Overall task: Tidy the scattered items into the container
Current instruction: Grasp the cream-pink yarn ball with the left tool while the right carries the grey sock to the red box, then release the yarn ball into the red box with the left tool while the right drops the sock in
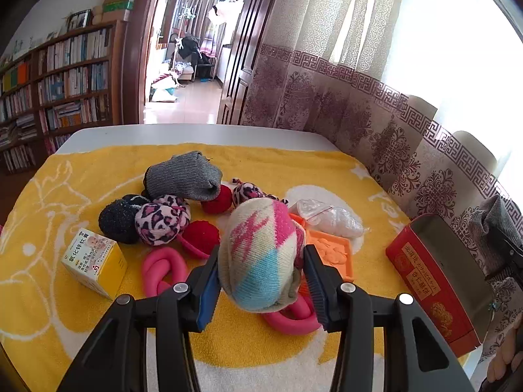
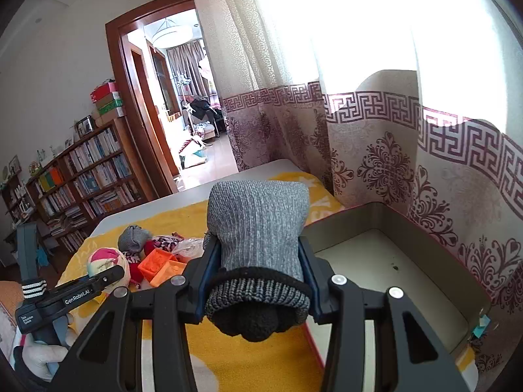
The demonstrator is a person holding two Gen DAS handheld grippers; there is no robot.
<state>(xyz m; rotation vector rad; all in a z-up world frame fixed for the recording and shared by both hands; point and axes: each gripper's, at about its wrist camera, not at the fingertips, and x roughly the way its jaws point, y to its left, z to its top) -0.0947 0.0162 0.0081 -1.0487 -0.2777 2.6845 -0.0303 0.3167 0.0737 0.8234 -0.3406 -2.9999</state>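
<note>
My left gripper (image 1: 261, 263) is shut on a rolled sock ball (image 1: 261, 254) striped pink, cream and light blue, lifted a little above the yellow towel (image 1: 65, 294). My right gripper (image 2: 258, 261) is shut on a grey knitted sock roll (image 2: 258, 225) with a black cuff, held beside the open red tin (image 2: 392, 261), whose pale inside holds nothing. That tin (image 1: 431, 281) stands at the right in the left wrist view. The left gripper and its sock ball (image 2: 106, 261) show at the lower left of the right wrist view.
On the towel lie another grey sock roll (image 1: 183, 176), leopard-print rolls (image 1: 161, 219), a dark roll (image 1: 119, 219), red balls (image 1: 202, 235), pink loops (image 1: 163, 271), an orange tray (image 1: 333, 251), a plastic bag (image 1: 330, 217) and a small yellow box (image 1: 94, 261). A curtain (image 2: 376, 163) hangs right behind the tin.
</note>
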